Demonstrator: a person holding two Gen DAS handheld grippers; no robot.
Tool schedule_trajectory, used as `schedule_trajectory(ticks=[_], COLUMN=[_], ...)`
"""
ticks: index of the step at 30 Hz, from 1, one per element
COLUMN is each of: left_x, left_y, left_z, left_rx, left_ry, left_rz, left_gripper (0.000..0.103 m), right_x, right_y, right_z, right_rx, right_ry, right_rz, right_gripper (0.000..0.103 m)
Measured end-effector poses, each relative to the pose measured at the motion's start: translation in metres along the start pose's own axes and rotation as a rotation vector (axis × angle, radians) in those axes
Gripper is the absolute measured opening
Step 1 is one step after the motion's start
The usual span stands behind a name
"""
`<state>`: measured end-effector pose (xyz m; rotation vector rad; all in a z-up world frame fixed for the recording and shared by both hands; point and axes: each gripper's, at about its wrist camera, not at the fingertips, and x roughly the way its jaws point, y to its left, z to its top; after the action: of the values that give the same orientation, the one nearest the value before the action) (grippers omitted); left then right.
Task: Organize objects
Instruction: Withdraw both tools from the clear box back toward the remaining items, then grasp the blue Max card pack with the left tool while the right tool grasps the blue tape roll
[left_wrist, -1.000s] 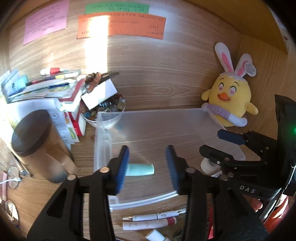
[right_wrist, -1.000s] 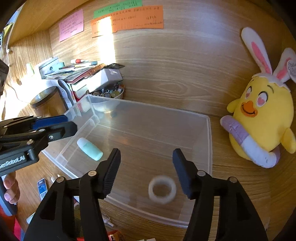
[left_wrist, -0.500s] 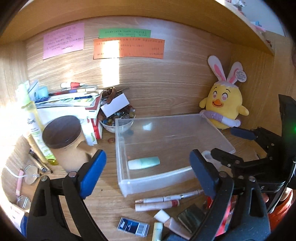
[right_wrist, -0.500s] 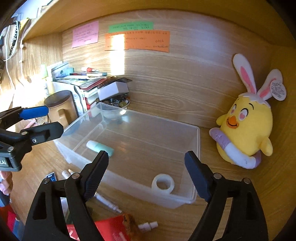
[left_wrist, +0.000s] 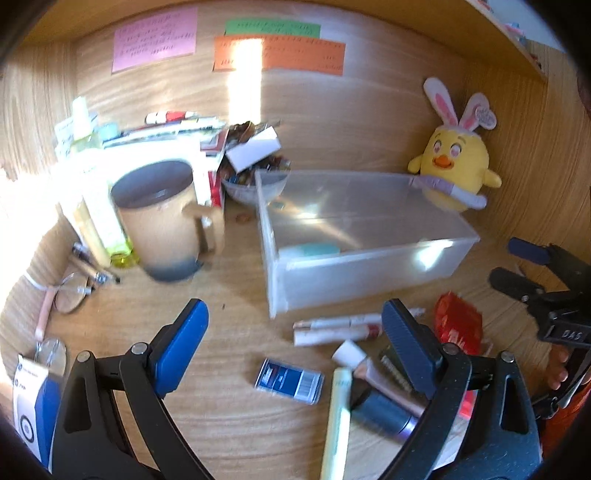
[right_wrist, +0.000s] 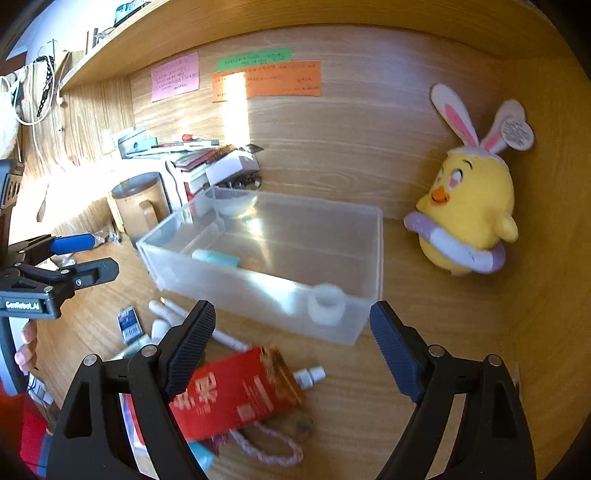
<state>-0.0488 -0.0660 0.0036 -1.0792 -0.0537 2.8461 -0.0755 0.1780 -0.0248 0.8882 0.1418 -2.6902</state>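
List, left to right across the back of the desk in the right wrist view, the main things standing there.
Brown mug → stack of books → clear plastic bin → yellow chick plush.

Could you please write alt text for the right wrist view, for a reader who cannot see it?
The right gripper, jaws open and empty, hovers over a red packet before a clear plastic bin holding a white ring and teal tube; a yellow chick plush sits right.
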Motion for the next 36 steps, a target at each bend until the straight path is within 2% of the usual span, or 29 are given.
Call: schedule_trajectory(ticks=[13, 18, 25, 31, 34, 36], left_x=[0.024, 0.032, 0.040, 0.045, 0.045, 0.045], left_y=[0.029, 0.027, 0.018, 0.018, 0.016, 0.014], left_z=[-0.047, -0.057, -0.062, -0.057, -0.056, -0.054], left_rx=[-0.033, -0.017, 0.028, 0.022, 0.023, 0.026], left_ry=[0.165, 0.210, 0.232, 0.231, 0.227, 0.226], left_rz=[0.045, 0.037, 0.048, 0.050, 0.056, 0.053], left_gripper=[0.096, 0.096, 0.096, 0.096, 0.089, 0.084], right_x=[-0.002, -0.008, -0.027, -0.024, -0.016, -0.011], right_y=[-0.020, -0.022, 0.007, 0.034, 0.041, 0.041], right_z=[-0.058, -0.071, -0.078, -0.084, -0.090, -0.092], right_rx=[0.086, 0.157, 0.118, 0.060, 0.051, 0.060], right_ry=[0.129, 0.154, 0.109, 0.123, 0.150, 0.166], right_rz=[-0.011, 0.064, 0.099, 0.145, 0.159, 0.167], right_gripper=[0.084, 0.084, 0.084, 0.083, 0.082, 0.076])
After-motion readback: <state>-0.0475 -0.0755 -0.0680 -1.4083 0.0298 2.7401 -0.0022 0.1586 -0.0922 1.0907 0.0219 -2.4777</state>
